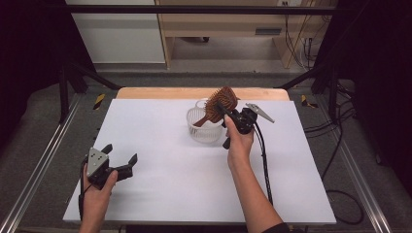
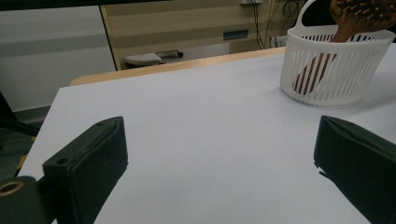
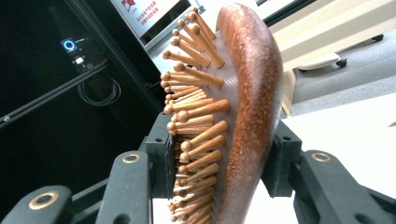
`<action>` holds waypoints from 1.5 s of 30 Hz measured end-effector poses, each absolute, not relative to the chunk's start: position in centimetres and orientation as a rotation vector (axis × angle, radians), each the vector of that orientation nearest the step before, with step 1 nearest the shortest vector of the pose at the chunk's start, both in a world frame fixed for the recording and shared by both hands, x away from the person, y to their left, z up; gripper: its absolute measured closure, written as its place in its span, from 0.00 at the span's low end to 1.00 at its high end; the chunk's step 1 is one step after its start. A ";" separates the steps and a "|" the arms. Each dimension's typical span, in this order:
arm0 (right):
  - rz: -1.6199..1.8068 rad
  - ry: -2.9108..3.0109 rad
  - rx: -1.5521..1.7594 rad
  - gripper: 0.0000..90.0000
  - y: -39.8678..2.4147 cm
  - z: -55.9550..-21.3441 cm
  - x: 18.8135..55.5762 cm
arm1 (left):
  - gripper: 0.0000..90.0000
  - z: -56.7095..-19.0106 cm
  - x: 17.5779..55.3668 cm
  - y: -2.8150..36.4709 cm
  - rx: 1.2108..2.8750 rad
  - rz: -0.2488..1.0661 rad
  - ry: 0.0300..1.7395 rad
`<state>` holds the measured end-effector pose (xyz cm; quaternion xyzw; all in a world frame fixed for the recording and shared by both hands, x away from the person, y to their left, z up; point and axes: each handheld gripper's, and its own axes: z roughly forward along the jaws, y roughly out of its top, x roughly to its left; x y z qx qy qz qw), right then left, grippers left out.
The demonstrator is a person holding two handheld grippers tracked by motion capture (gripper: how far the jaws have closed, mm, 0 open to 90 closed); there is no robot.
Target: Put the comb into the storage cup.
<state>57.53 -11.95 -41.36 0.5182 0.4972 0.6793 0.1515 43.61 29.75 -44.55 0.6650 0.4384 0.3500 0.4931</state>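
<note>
A brown wooden hairbrush point(image 1: 219, 103) with wooden pins stands tilted, its handle down inside a white slatted plastic basket point(image 1: 198, 130) near the back middle of the white table top. My right gripper point(image 1: 224, 112) is shut on the brush head; in the right gripper view the pins and the curved back of the hairbrush point(image 3: 243, 116) sit clamped between both black jaws. My left gripper point(image 1: 120, 154) rests low at the front left with its jaws wide open and nothing between them. From the left gripper view the basket point(image 2: 336, 70) stands far right with the brush handle point(image 2: 317, 70) inside.
The white sheet point(image 1: 160, 174) covers a wooden table whose back edge point(image 1: 160, 92) shows beyond it. Dark frame bars point(image 1: 73, 77) and cables point(image 1: 335, 160) run along both sides. A light wooden cabinet point(image 1: 223, 24) stands behind the table.
</note>
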 end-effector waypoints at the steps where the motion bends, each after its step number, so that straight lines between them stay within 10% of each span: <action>1: 1.950 1.428 1.483 0.61 -12.0 -41.4 57.6 | 0.03 -44.6 43.6 29.8 1.613 0.849 1.064; 45: 1.970 1.506 1.451 0.56 -13.3 -42.7 57.8 | 0.03 -44.6 43.6 29.7 1.619 0.844 1.063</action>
